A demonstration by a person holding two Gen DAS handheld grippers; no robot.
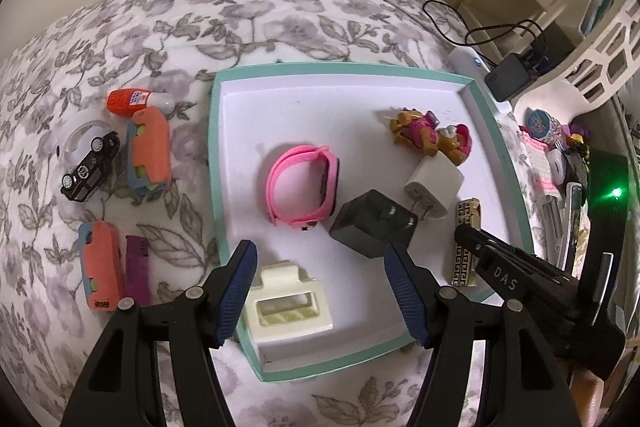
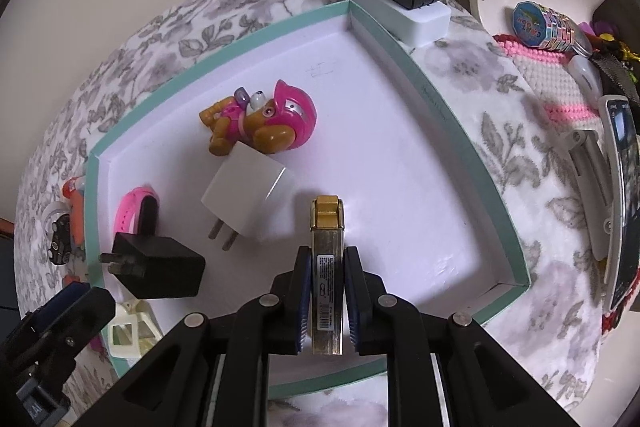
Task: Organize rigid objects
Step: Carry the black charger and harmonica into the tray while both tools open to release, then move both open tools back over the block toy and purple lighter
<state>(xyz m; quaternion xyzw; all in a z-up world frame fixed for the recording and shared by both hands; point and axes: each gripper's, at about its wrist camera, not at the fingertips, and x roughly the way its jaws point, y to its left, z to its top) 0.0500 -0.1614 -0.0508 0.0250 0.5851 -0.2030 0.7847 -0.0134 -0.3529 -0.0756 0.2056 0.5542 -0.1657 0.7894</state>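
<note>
Left wrist view
Left gripper [image 1: 320, 291]: jaws apart, nothing between the pads; lower centre, over the near edge of the tray.
Tray [image 1: 214, 163]: teal rim, white floor, centre of frame, on a floral cloth [image 1: 280, 11].
Clip [image 1: 290, 305]: cream, in the tray, directly between the open fingers but untouched.
Watch [image 1: 298, 183]: pink, centre of tray.
Black plug [image 1: 372, 223]: just right of the watch.
White plug [image 1: 432, 189]: touching the black plug's upper right.
Toy [image 1: 434, 137]: pink and brown figure, upper right of tray.
Lighter [image 1: 466, 243]: gold, right side of tray, partly hidden by the right gripper [image 1: 466, 233].
Outside tray, left: car [image 1: 90, 167], bottle [image 1: 138, 101].

Right wrist view
Right gripper [image 2: 328, 291]: clamped on the gold lighter [image 2: 327, 267], lower centre, over the tray floor; whether the lighter's far end touches the floor I cannot tell.
Tray [image 2: 460, 131]: fills the middle.
White plug [image 2: 248, 195]: just left of the lighter.
Black plug [image 2: 160, 267]: lower left.
Toy [image 2: 268, 123]: above the white plug, touching it.
Watch [image 2: 132, 215]: at the left wall.
Left gripper [image 2: 60, 311]: lower left corner.
</note>
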